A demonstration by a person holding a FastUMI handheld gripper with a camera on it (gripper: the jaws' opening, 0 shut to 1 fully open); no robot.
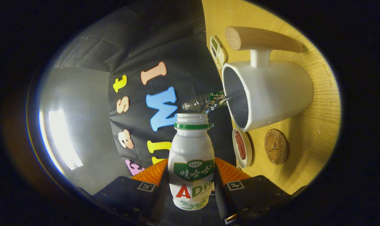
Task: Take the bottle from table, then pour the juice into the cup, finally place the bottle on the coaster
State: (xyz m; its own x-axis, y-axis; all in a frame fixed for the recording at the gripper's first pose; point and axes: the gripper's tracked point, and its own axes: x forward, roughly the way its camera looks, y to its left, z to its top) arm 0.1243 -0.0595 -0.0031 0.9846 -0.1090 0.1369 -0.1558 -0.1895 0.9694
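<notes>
White plastic, the open-necked drink bottle (191,163) sits clamped between the gripper (191,185) fingers, both pressing its sides. Its mouth lies just short of the rim of the white cup (271,94) with a wooden handle, a narrow gap between them. The view is rolled, so the wooden table (315,135) runs alongside. A cork coaster (276,146) lies bare beside the cup, near a small dish (242,148).
</notes>
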